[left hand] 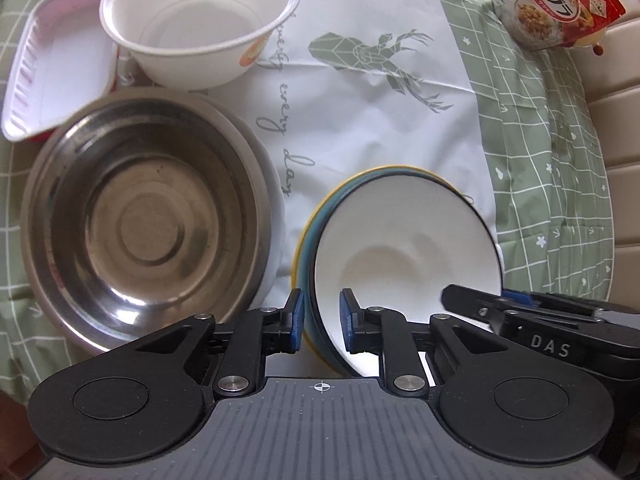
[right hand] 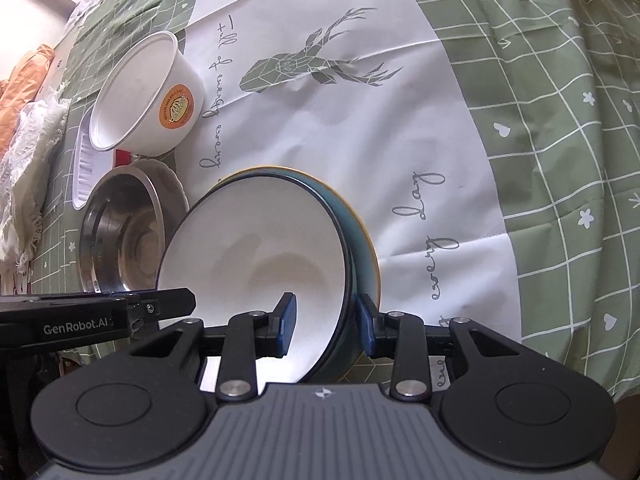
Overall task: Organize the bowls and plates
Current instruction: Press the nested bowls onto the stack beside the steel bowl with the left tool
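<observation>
A bowl [left hand: 400, 248], white inside and teal outside, is tilted up on edge together with a teal plate with a yellow rim [left hand: 308, 232] behind it. My left gripper [left hand: 323, 318] is shut on their near rims, one blue pad inside the bowl and the other outside the plate. In the right wrist view my right gripper [right hand: 327, 326] clamps the wall of the same bowl [right hand: 260, 248] from the other side, and the plate [right hand: 366, 240] leans against the bowl's back. Each gripper shows at the edge of the other's view.
A steel bowl [left hand: 148, 224] sits on a white plate [left hand: 276, 200] to the left. Behind it are a white paper bowl [left hand: 200, 28] and a white plastic tray [left hand: 60, 80]. A cereal bag [left hand: 556, 4] lies far right on the green-and-white tablecloth [left hand: 400, 120].
</observation>
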`<action>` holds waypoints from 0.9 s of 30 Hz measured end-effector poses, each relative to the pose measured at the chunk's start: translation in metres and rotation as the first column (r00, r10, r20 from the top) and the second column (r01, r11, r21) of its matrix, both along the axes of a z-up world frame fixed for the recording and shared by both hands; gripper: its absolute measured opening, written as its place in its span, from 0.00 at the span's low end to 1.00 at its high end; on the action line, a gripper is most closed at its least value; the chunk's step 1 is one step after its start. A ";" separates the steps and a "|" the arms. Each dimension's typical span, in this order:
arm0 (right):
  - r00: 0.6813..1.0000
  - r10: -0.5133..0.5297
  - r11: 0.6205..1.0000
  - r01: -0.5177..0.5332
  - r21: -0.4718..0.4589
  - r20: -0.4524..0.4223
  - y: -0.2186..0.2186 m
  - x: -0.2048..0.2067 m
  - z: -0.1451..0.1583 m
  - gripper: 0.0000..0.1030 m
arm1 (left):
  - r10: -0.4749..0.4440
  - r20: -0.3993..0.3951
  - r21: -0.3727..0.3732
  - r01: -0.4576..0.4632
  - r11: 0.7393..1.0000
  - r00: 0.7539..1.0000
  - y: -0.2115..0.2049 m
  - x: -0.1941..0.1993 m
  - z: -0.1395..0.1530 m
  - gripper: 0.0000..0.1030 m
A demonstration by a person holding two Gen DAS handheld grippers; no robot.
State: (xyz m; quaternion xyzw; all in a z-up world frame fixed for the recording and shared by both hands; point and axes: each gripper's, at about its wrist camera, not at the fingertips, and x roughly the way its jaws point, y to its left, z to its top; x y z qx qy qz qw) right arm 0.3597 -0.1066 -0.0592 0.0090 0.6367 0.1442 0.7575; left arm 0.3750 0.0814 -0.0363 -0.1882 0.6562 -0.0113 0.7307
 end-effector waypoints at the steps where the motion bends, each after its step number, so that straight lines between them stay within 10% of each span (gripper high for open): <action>1: 1.000 0.008 1.000 -0.008 -0.009 0.012 0.001 0.000 0.003 0.33 | -0.004 0.005 0.009 0.004 1.000 1.000 0.000 0.000 0.002 0.20; 10: 0.995 -0.002 0.999 0.008 -0.054 0.103 -0.004 0.008 0.016 0.39 | -0.016 0.015 0.060 0.015 0.998 1.000 0.000 0.008 -0.005 0.23; 27: 0.990 -0.092 0.994 0.098 0.052 -0.110 -0.006 0.033 -0.060 0.42 | -0.015 -0.054 0.025 0.017 1.000 0.998 -0.012 0.024 -0.048 0.27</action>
